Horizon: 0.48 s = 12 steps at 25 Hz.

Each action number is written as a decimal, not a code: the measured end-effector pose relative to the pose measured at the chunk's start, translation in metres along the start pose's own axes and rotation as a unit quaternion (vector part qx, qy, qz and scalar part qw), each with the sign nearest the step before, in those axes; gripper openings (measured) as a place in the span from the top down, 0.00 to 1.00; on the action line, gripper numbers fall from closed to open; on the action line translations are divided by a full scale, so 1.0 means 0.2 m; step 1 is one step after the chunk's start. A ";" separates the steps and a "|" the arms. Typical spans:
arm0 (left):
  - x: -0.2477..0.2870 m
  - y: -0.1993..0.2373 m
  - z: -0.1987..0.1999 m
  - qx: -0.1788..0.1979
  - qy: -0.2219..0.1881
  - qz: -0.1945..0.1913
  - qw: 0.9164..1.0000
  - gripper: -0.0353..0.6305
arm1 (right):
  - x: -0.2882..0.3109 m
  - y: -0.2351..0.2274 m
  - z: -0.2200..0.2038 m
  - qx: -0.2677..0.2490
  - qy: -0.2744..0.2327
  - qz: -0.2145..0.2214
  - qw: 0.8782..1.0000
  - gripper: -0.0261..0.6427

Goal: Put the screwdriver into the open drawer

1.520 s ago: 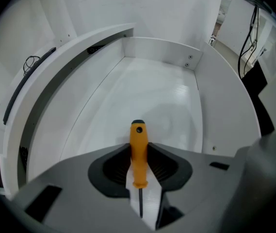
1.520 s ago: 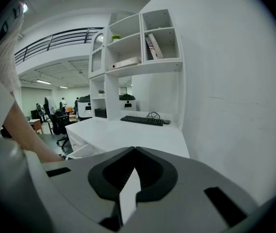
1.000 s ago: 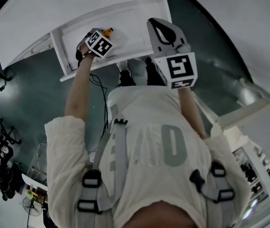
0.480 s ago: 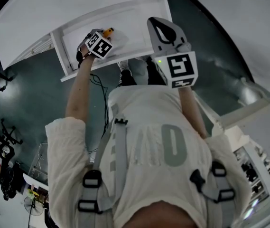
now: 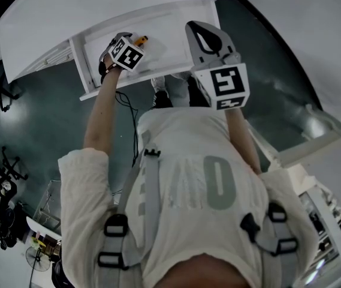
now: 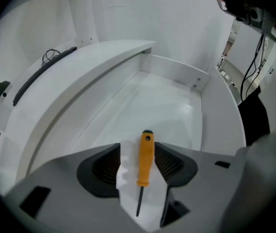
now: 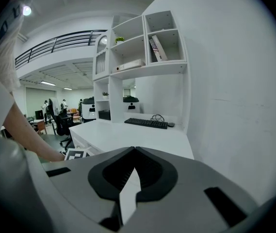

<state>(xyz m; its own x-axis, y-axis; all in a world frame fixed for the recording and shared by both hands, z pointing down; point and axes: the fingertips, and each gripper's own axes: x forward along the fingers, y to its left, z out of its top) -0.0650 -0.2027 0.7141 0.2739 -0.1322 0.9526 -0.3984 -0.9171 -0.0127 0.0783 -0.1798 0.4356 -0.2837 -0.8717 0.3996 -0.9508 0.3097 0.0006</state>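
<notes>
The orange-handled screwdriver (image 6: 146,159) with a thin dark shaft lies inside the open white drawer (image 6: 176,74), handle pointing away from me. My left gripper (image 6: 138,147) points steeply down over it, jaws opening. The handle sits between the dark pads with a white gap at its left side. In the head view the left gripper (image 5: 132,44) hangs over the drawer (image 5: 81,60), and the screwdriver's orange end (image 5: 140,40) peeks out beyond the marker cube. My right gripper (image 5: 198,29) is held apart at the drawer's right, shut and empty; its tips (image 7: 135,149) meet.
A white desk top (image 5: 98,11) overhangs the drawer. The right gripper view shows a white wall, shelves (image 7: 138,47) and a keyboard (image 7: 146,123) on the desk. Dark floor (image 5: 32,119) lies left of the drawer, and office chairs stand at the far left.
A little more of the orange handle shows past the left gripper's cube than before. The left hand has barely shifted over the drawer. The right gripper has kept still.
</notes>
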 end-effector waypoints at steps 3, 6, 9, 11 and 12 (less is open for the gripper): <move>-0.07 0.05 0.07 -0.010 -0.026 0.018 0.999 0.63 | 0.01 0.02 0.03 -0.005 -0.010 0.009 1.000 0.95; -0.17 0.11 0.14 -0.035 -0.058 0.036 0.997 0.61 | 0.02 0.06 0.08 -0.019 -0.016 0.017 1.000 0.95; -0.29 0.18 0.20 -0.044 -0.087 0.062 0.993 0.61 | 0.03 0.11 0.13 -0.032 -0.025 0.028 0.999 0.95; -0.38 0.22 0.25 -0.049 -0.106 0.077 0.990 0.61 | 0.03 0.13 0.16 -0.037 -0.034 0.034 0.998 0.95; -0.42 0.24 0.27 -0.054 -0.118 0.083 0.988 0.61 | 0.03 0.15 0.18 -0.040 -0.038 0.037 0.998 0.95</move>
<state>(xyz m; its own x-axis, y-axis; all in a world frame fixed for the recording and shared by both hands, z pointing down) -0.0598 -0.2557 0.6166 0.3885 -0.3723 0.8429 -0.5429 -0.8316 -0.1171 0.0441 -0.1898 0.4052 -0.3651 -0.8703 0.3305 -0.9144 0.4019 0.0482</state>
